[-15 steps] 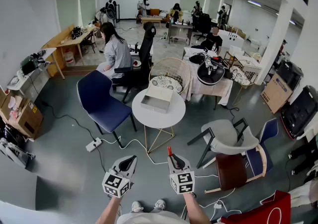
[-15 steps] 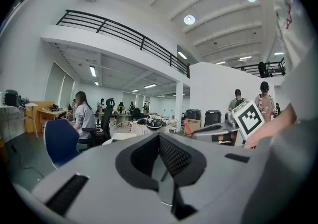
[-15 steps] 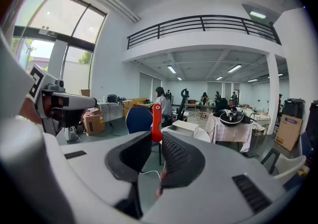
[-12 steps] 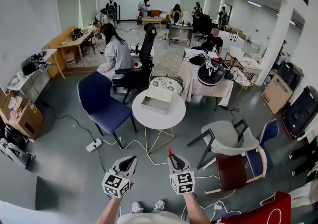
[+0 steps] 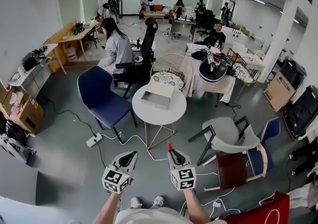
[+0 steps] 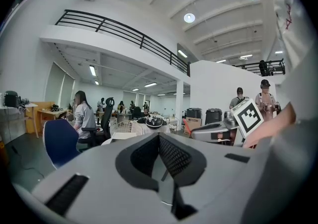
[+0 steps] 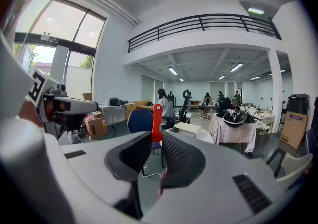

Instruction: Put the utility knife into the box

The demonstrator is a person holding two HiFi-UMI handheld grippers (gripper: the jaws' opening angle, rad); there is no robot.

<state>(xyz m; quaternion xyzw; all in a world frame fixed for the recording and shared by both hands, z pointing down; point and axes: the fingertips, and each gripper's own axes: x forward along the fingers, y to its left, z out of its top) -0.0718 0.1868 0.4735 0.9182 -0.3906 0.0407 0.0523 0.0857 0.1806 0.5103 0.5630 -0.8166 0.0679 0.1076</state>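
A red utility knife [image 5: 169, 147] sticks up from my right gripper [image 5: 175, 157], which is shut on it, low in the head view. In the right gripper view the knife [image 7: 157, 121] stands upright between the dark pads of this gripper [image 7: 157, 136]. My left gripper [image 5: 126, 158] hangs beside it, shut, and its own view shows that gripper [image 6: 159, 136] with nothing between the jaws. The open white box [image 5: 158, 96] lies on a round white table [image 5: 171, 112] well ahead of both grippers. The same box [image 7: 191, 128] shows beyond the knife.
A blue chair [image 5: 99, 99] stands left of the table, a wire chair [image 5: 171, 69] behind it, a grey chair [image 5: 226, 136] to the right. A power strip [image 5: 93, 142] and white cables lie on the floor between me and the table. A person [image 5: 117, 46] sits behind.
Both grippers have shifted slightly up in the head view, and the table sits a touch lower and nearer. The knife stays held in the right gripper.
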